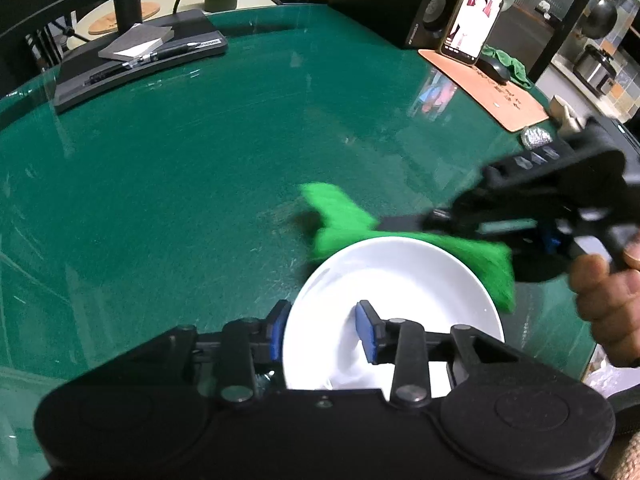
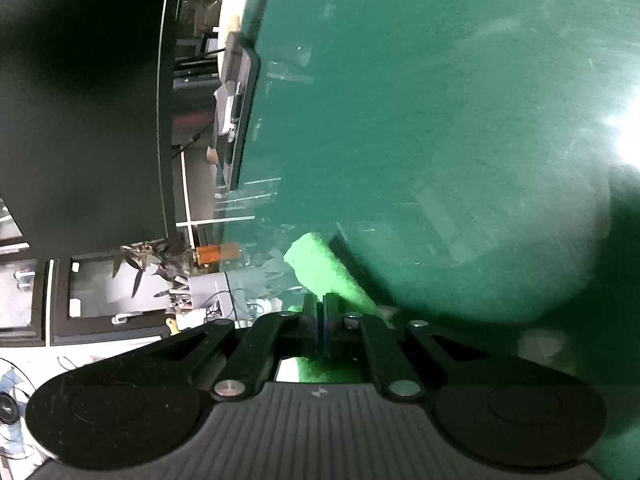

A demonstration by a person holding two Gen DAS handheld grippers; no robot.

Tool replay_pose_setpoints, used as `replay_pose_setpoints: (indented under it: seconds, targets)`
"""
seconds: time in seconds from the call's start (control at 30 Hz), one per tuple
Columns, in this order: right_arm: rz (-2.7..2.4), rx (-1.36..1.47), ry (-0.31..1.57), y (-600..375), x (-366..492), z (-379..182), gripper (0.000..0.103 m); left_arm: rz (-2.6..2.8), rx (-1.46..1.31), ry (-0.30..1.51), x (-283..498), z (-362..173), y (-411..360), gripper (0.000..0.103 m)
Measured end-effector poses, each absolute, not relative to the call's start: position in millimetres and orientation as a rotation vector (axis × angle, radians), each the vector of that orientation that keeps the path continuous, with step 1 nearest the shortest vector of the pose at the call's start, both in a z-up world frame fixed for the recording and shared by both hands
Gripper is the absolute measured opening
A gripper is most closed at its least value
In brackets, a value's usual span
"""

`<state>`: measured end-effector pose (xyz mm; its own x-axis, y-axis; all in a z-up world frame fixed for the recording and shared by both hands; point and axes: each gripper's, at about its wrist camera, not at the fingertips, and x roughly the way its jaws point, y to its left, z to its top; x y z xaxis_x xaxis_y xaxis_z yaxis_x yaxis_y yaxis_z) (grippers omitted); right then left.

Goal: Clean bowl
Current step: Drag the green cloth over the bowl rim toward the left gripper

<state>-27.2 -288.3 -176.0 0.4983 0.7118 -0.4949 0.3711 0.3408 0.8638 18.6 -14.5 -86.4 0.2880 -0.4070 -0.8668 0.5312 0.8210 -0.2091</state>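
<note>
bowl (image 1: 394, 280) rim between left jaws, cloth (image 1: 344, 216) beyond

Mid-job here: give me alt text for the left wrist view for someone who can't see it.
The left gripper clamps the near rim of a white bowl on a green table, one finger inside, one outside. The right gripper holds a green cloth at the bowl's far rim.

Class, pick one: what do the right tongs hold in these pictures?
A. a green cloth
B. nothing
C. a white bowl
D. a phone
A: the right tongs are shut on the green cloth, beside the white bowl that the left tongs straddle at its rim.
</note>
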Motion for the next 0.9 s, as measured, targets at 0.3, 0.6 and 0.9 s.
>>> replay_pose_setpoints:
  seconds: [0.3,0.6,0.9]
  targets:
    - [0.26,1.231,1.132,-293.7,-30.1,-178.9,0.004,-0.631,0.156,1.108,16.8,-85.8,-18.1,0.037]
    - [0.285,1.263,1.119,-309.5,-44.8,-172.0,0.004,-0.636,0.158,1.106,16.1,-87.3,-18.9,0.039]
    - [0.305,1.262,1.121,-292.1,-23.3,-180.0,0.005,-0.627,0.172,1.106,14.7,-86.9,-20.9,0.039]
